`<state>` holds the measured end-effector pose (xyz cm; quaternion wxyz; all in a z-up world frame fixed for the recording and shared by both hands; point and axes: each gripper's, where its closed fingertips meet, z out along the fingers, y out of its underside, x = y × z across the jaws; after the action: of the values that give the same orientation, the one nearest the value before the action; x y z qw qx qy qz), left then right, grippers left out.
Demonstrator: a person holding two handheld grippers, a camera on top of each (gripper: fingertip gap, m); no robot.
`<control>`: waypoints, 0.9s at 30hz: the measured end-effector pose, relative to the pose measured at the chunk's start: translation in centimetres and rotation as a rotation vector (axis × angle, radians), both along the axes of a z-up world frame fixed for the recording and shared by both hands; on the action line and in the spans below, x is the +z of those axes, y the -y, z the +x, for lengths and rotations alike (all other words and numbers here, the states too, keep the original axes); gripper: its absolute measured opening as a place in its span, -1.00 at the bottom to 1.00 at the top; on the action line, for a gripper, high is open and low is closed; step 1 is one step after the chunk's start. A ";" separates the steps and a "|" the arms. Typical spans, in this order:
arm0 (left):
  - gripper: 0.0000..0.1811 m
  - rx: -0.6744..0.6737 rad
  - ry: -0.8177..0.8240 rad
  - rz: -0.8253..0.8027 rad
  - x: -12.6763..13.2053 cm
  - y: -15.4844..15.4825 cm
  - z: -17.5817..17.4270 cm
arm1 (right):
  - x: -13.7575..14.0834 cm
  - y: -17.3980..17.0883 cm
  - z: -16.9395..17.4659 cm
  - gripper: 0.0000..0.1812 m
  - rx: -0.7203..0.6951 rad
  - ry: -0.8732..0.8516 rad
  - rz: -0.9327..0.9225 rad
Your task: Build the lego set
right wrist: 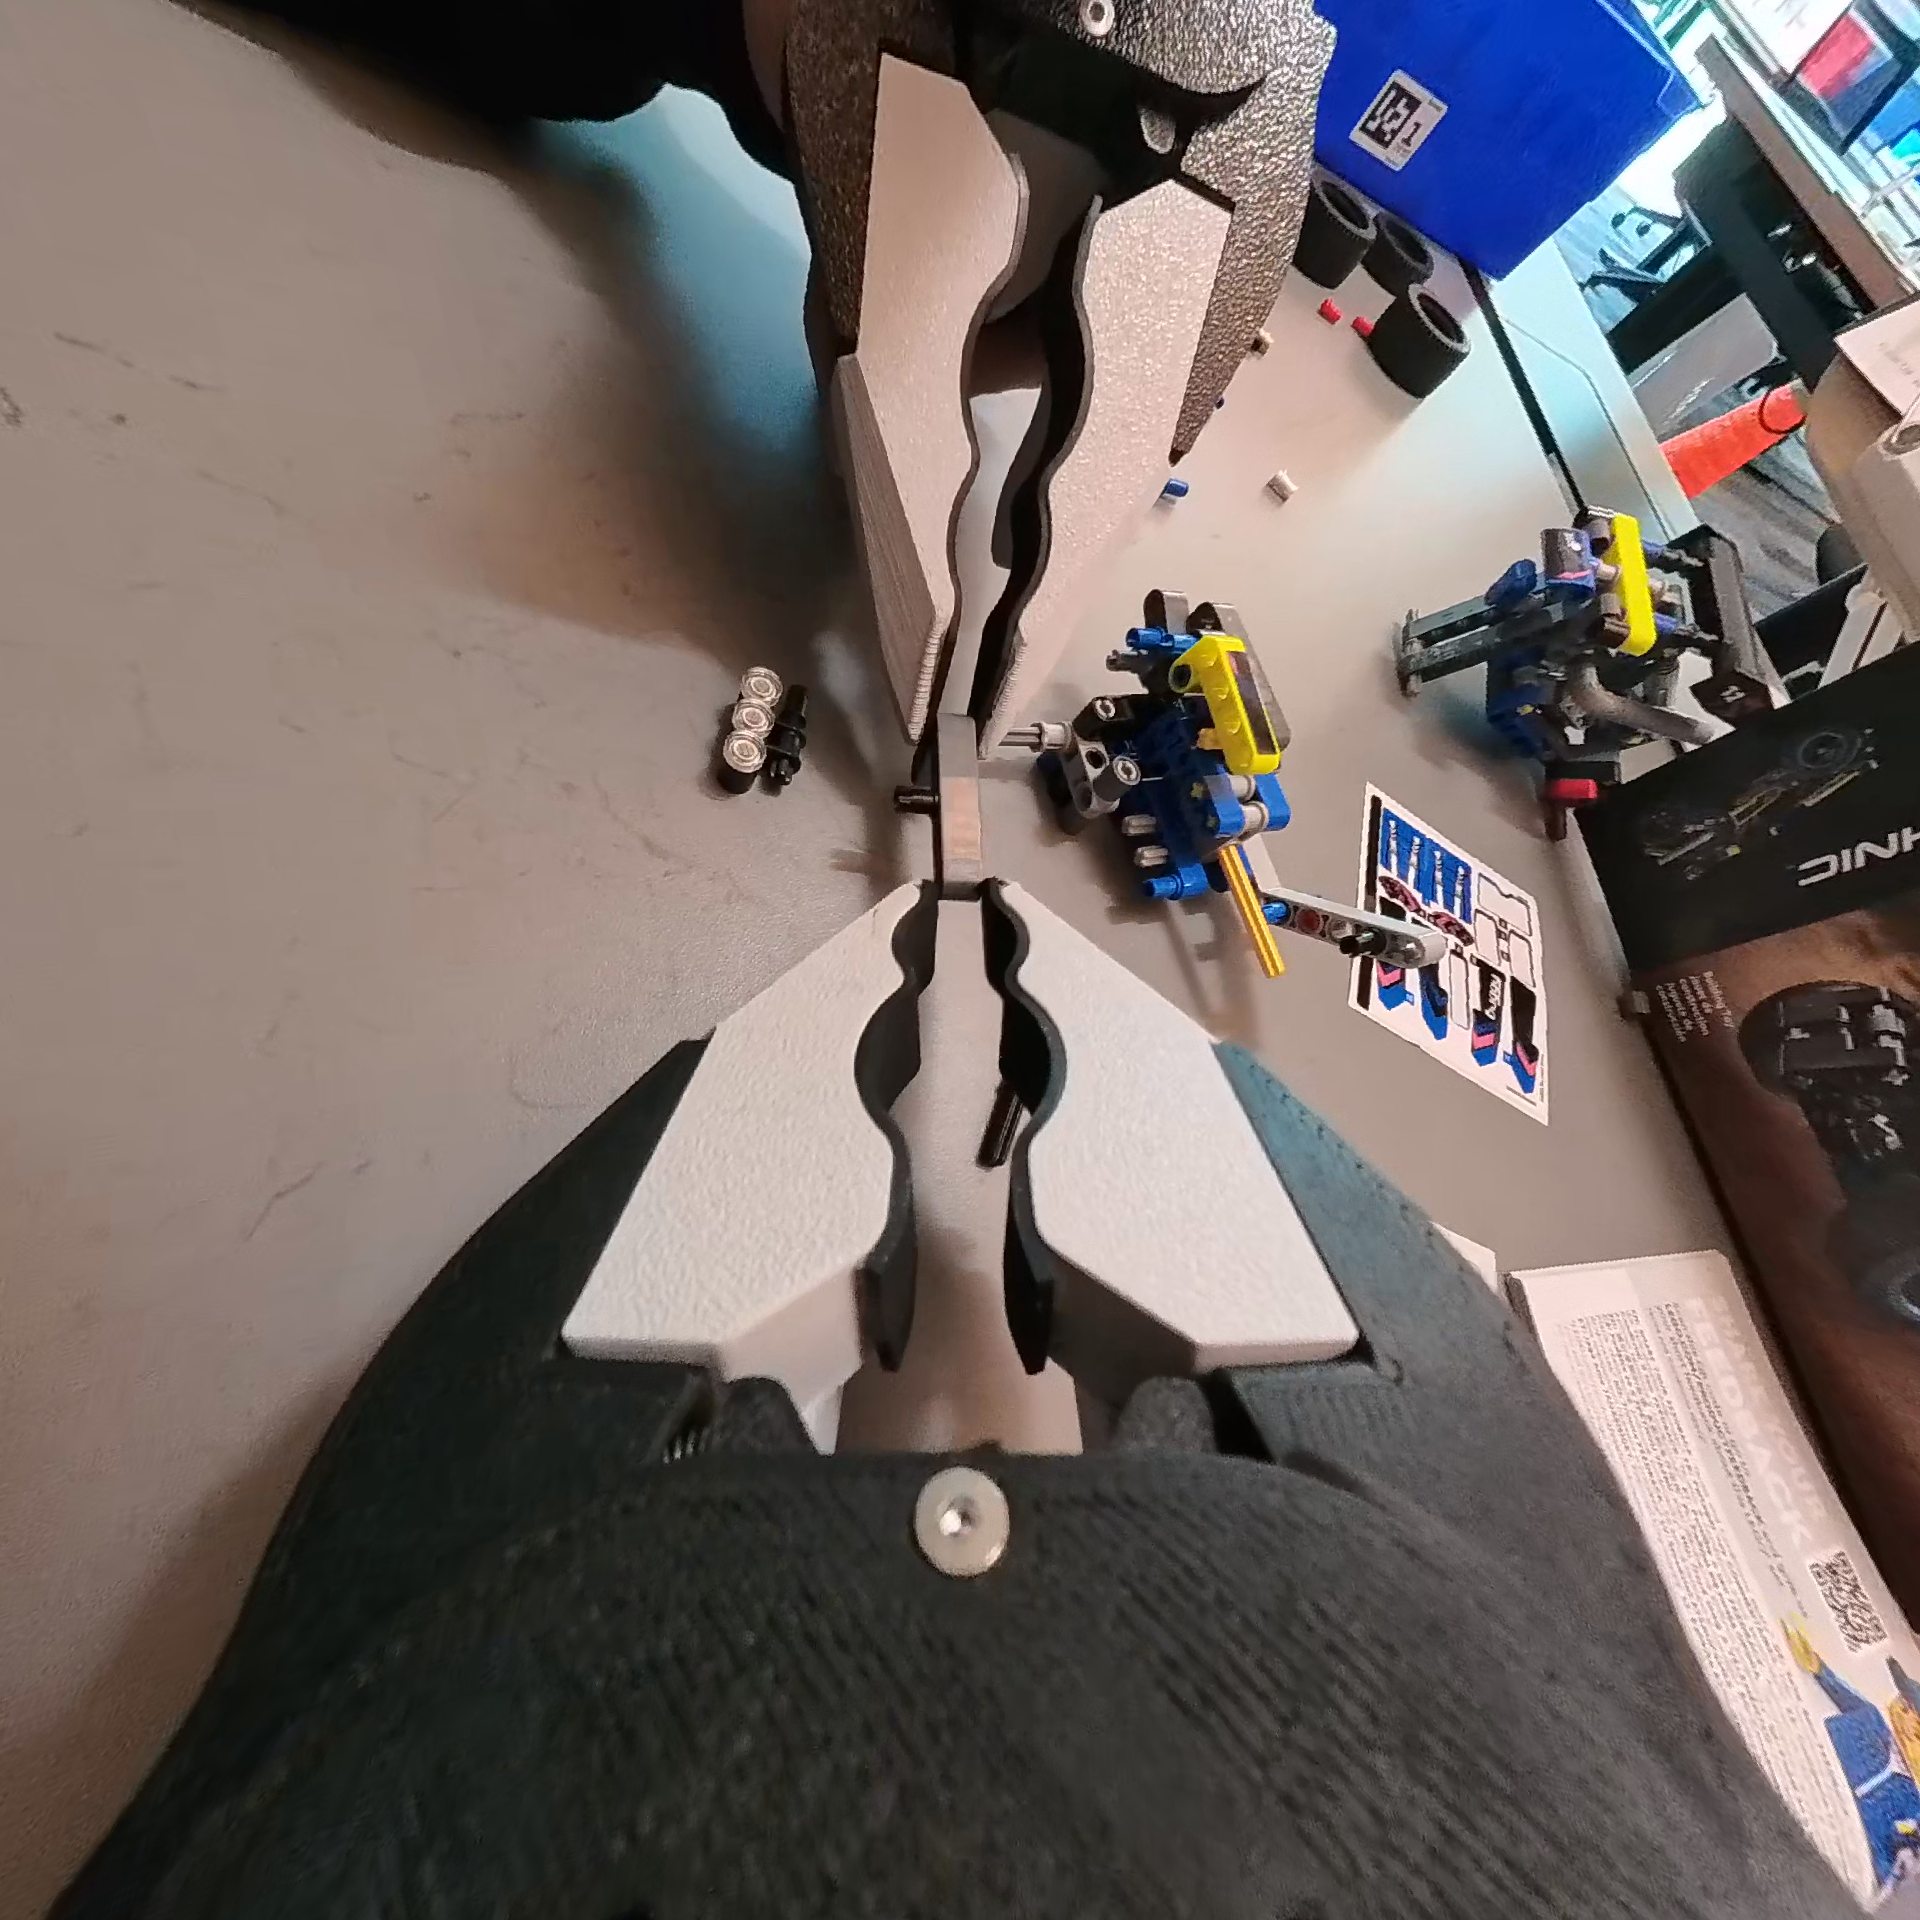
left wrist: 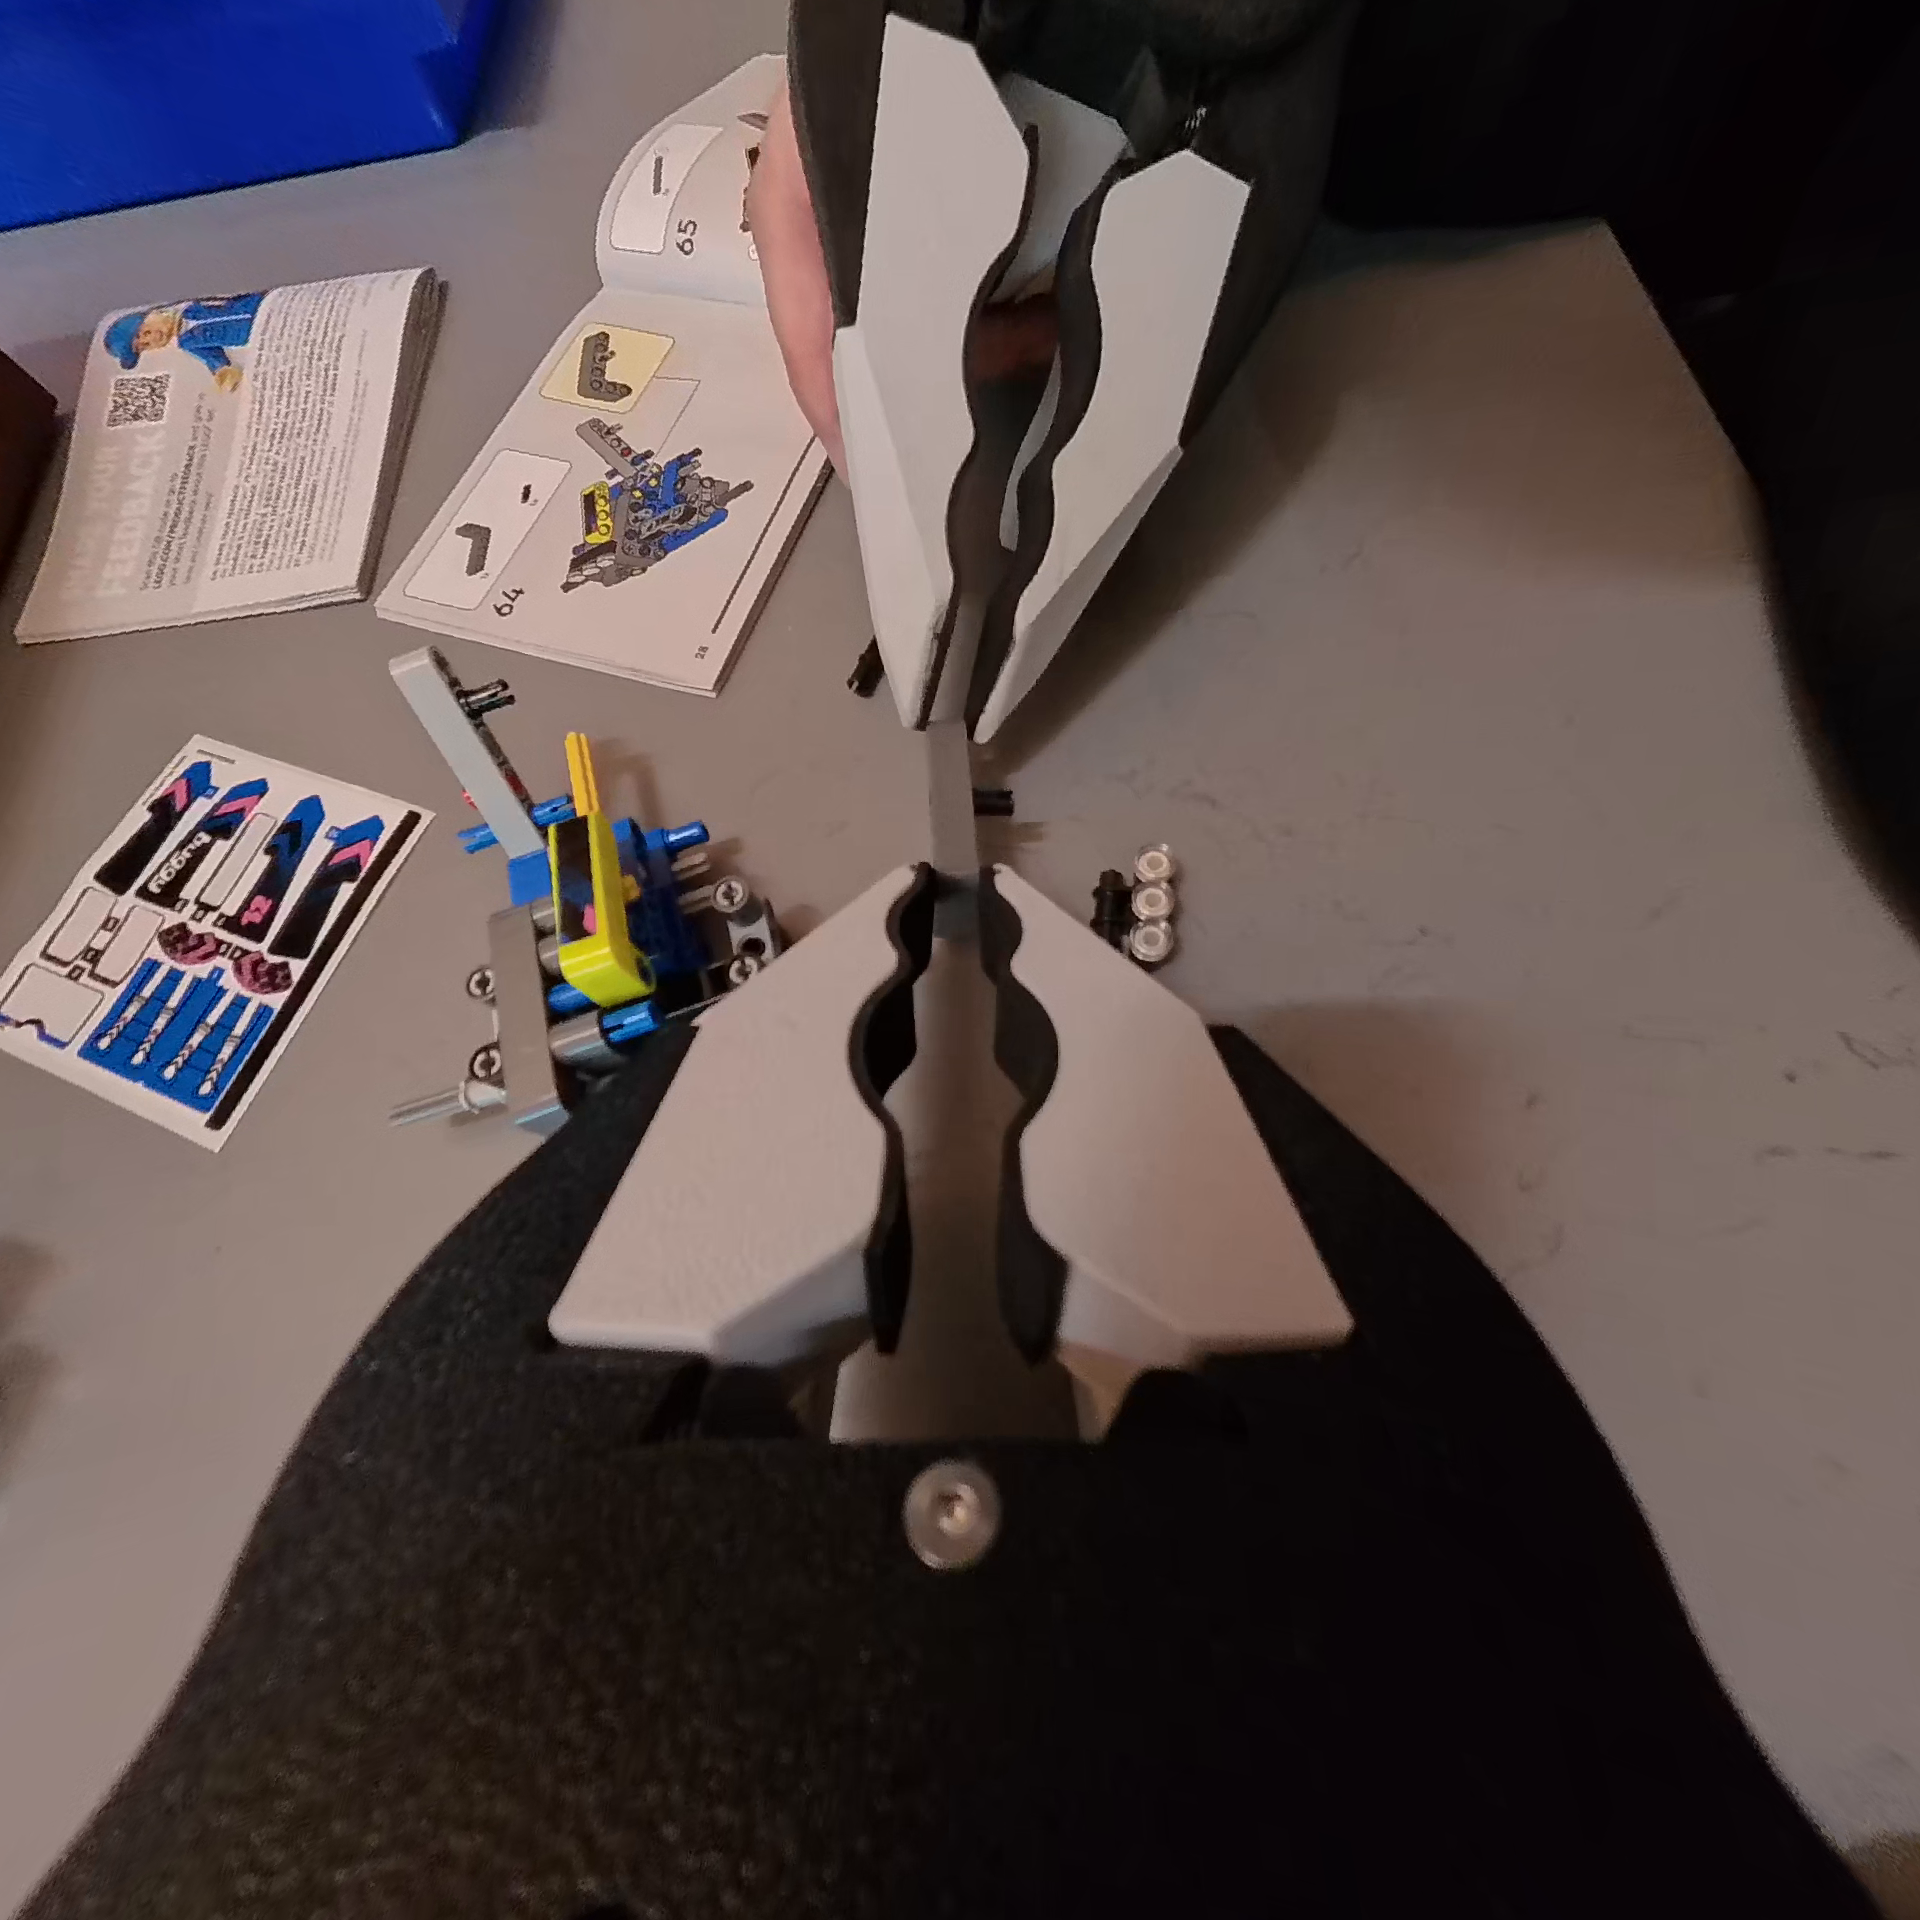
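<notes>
Both of your grippers face each other tip to tip over the grey tabletop (left wrist: pixel 1455 727), sharing one part. Your left gripper (left wrist: pixel 951 896) has its jaws nearly closed, pinching one end of a flat grey plastic lego beam (left wrist: pixel 951 821). Your right gripper (right wrist: pixel 958 891) is likewise nearly closed, on the opposite end of that same beam (right wrist: pixel 958 800). The beam spans the short gap between the two sets of tips, held above the table. A small black pin (left wrist: pixel 992 800) pokes sideways from the beam; whether it is fully seated, you cannot tell. In the right wrist view another black pin (right wrist: pixel 1003 1127) shows in the gap between the right gripper's pads; whether it is gripped or lying on the table below is unclear.

The partly built blue, yellow and grey lego assembly (left wrist: pixel 603 925) sits on the table just beside the left gripper, apart from both grippers, with a light grey lift arm (left wrist: pixel 468 758) and a yellow axle (left wrist: pixel 580 779) sticking out of it. Near the grippers on the other side lies a short row of three clear round studs on a black piece (left wrist: pixel 1151 902).

The white sticker sheet (left wrist: pixel 197 935) lies flat beyond the assembly. The open instruction booklet (left wrist: pixel 613 468) and a closed grey leaflet (left wrist: pixel 229 447) lie farther off. A blue bin (right wrist: pixel 1486 114), black tyres (right wrist: pixel 1392 281) and a second blue and yellow assembly (right wrist: pixel 1579 644) show in the right wrist view.
</notes>
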<state>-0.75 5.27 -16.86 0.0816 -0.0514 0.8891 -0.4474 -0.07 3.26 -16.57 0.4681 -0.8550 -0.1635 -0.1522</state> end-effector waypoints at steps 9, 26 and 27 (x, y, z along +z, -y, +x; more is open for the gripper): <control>-0.94 -0.003 0.001 0.005 -0.1 0.0 0.0 | -0.2 0.0 0.0 -0.93 0.000 0.001 -0.010; -0.94 -0.005 -0.009 0.009 -0.2 0.0 -0.1 | -0.6 0.1 0.0 -0.93 0.004 0.004 -0.037; -0.94 -0.004 -0.009 0.009 -0.2 0.0 -0.1 | -0.6 0.1 0.0 -0.93 0.004 0.005 -0.036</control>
<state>-0.82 5.25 -17.03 0.0770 -0.0511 0.8915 -0.4435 -0.11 3.14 -17.14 0.4524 -0.8626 -0.1693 -0.1505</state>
